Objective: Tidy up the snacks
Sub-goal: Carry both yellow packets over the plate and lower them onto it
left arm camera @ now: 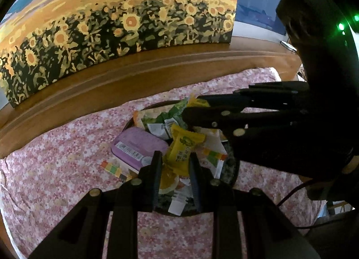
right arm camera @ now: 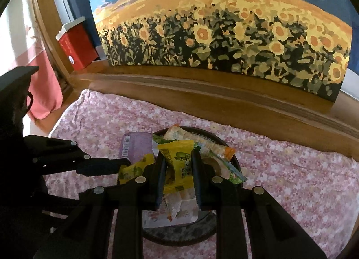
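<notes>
A dark round bowl [left arm camera: 232, 169] [right arm camera: 179, 237] full of snack packets sits on a pink floral cloth. Above it my left gripper [left arm camera: 175, 163] is shut on a yellow candy packet [left arm camera: 182, 146], which stands upright between the fingers. The right gripper [right arm camera: 178, 164] is shut on a second yellow packet [right arm camera: 178, 162] over the same bowl. The right gripper [left arm camera: 187, 113] reaches in from the right in the left wrist view, its yellow packet [left arm camera: 198, 102] at its tip. The left gripper [right arm camera: 124, 165] comes in from the left in the right wrist view with its packet [right arm camera: 134, 170]. A purple box [left arm camera: 139, 146] [right arm camera: 136, 144] leans on the bowl's left rim.
The pink floral cloth [left arm camera: 56, 169] [right arm camera: 291, 180] spreads around the bowl. Behind it run a wooden ledge [left arm camera: 112, 79] [right arm camera: 202, 88] and a large sunflower painting [left arm camera: 112, 23] [right arm camera: 224, 34]. A red box [right arm camera: 76, 45] stands at the ledge's left end.
</notes>
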Demonstrator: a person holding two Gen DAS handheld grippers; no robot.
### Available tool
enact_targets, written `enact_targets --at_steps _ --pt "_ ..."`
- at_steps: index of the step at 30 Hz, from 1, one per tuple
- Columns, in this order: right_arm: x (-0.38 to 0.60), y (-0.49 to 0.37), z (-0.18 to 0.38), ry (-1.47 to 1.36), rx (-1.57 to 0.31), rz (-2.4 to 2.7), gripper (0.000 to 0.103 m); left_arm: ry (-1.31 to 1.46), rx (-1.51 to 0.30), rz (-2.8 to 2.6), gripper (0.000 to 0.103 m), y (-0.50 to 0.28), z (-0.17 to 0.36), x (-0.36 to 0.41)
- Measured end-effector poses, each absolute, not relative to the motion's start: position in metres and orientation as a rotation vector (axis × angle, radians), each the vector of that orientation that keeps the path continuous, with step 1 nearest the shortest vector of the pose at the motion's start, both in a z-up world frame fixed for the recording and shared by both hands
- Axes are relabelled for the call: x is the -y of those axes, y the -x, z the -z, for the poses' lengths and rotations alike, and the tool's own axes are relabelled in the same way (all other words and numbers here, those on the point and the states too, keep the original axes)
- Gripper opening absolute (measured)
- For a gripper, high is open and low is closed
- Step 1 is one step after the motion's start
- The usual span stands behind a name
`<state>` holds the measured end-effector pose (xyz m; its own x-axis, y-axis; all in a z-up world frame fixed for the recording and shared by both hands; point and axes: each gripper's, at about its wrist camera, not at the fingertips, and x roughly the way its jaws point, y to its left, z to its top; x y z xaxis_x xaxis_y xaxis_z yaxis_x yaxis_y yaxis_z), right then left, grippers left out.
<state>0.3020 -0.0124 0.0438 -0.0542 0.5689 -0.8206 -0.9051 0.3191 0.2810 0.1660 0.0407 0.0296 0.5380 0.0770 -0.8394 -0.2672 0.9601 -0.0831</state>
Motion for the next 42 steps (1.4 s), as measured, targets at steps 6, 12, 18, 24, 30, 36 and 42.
enact_targets --at_steps 6,12,18,24,30,36,42 --pt "0.0117 -0.303 -0.0421 0.389 -1.056 -1.25 0.023 0.196 -0.98 -0.217 0.025 -0.1668 -0.0304 -0.0419" --pt "0.0136 -0.3024 -0.0421 0.381 -1.053 -1.255 0.023 0.195 -0.989 -0.231 0.027 -0.1654 -0.0301 -0.0428" --pt "0.015 -0.3027 -0.0421 0.375 -1.054 -1.253 0.023 0.19 -0.997 -0.228 0.037 -0.1671 -0.0302 -0.0424" --pt "0.016 -0.3035 -0.0404 0.368 -1.058 -1.247 0.023 0.186 -0.992 -0.238 0.051 -0.1677 -0.0302 -0.0429" --pt "0.0165 -0.3022 -0.0387 0.371 -1.066 -1.244 0.023 0.191 -0.983 -0.244 0.059 -0.1647 -0.0314 -0.043" --pt "0.0151 -0.3021 -0.0387 0.373 -1.054 -1.241 0.032 0.182 -0.977 -0.267 0.062 -0.1617 -0.033 -0.0427" --pt "0.0145 -0.3023 -0.0394 0.363 -1.05 -1.25 0.033 0.182 -0.988 -0.292 0.064 -0.1617 -0.0329 -0.0459"
